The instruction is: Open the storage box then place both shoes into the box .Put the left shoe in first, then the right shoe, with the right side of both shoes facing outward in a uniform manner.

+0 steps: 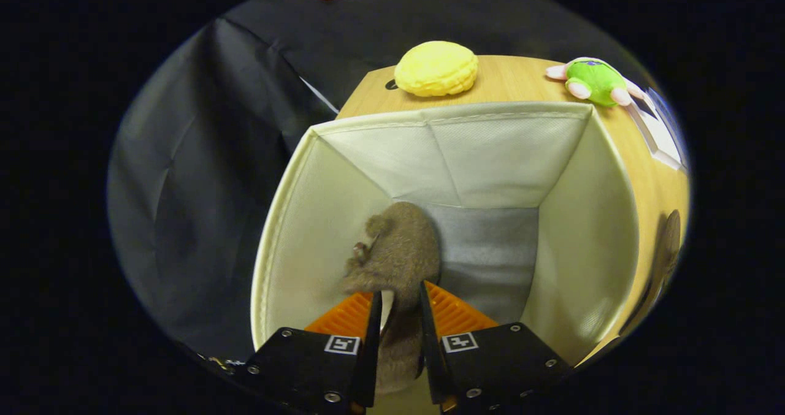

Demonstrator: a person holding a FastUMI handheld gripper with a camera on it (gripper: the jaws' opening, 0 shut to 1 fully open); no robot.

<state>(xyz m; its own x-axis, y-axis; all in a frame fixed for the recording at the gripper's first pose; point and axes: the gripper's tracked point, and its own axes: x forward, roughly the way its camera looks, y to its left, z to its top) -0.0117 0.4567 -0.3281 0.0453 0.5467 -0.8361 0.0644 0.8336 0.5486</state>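
Note:
I look down into an open cream fabric storage box [570, 231] with a grey floor. A brown suede shoe [398, 249] hangs inside the box, toe pointing down toward the floor, near the box's left wall. My gripper [398, 308] is shut on the shoe's heel end, both fingers pressing on its collar from either side. The shoe's lower part hides some of the grey floor. A second brown shoe [670, 240] lies on the wooden table outside the box's right wall.
The box stands on a wooden table [509, 81]. Beyond the box lie a yellow bun-shaped toy [436, 68] and a green and pink plush toy [593, 81]. A white-edged item [662, 133] sits near the table's right edge. Black cloth hangs left of the table.

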